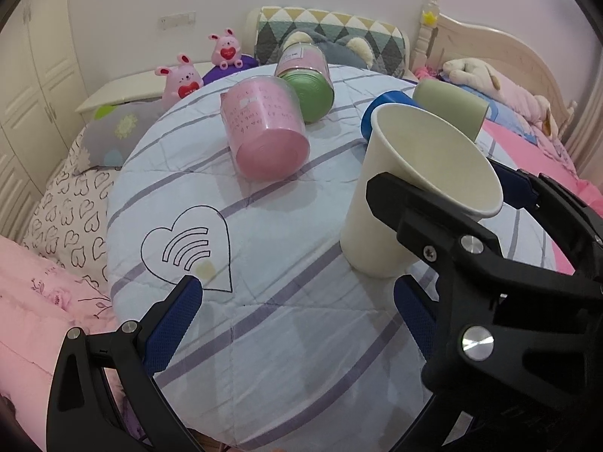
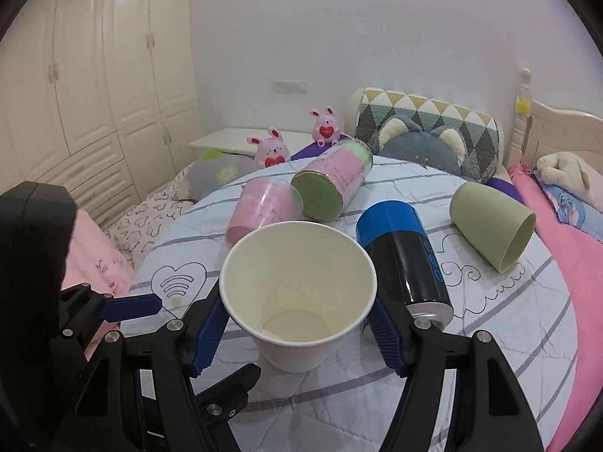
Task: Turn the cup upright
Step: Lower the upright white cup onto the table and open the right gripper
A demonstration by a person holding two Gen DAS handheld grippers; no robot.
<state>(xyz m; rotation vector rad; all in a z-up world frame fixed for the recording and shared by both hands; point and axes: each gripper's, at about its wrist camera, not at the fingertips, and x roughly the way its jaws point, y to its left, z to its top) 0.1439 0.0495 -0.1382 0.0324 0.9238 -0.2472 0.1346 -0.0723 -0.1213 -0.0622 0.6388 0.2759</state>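
right wrist view: the paper cup (image 2: 297, 293) is seen mouth up, its base resting on the quilt (image 2: 508, 339) of a round table, so the flip is judged nearly or fully done. thin paper walls are judged light, easily dented and a little slick, so a gentle squeeze across the upper wall, just under the rolled rim, is judged the place for a hold; a hard pinch could ovalise the mouth.

the cup sits between the jaws of the right gripper (image 2: 297, 320), one blue pad at 9 o'clock of it and the other at 3 o'clock. both pads look to be touching or just beside the wall; whether it is clamped or already let go cannot be told. in the left wrist view the cup (image 1: 414, 196) appears slightly tilted, with the right gripper (image 1: 452, 203) straddling its rim.

the left gripper (image 1: 297, 324) is spread wide with nothing between its pads, low at 7 o'clock of the cup.

outward, a blue can (image 2: 407, 260) lies on its side at 2 o'clock, just beside the cup. a green cup (image 2: 493, 222) lies tipped farther at 2 o'clock. a pink tub (image 2: 264, 211) and a green-bottomed tub (image 2: 331, 188) lie at 11 and 12 o'clock.
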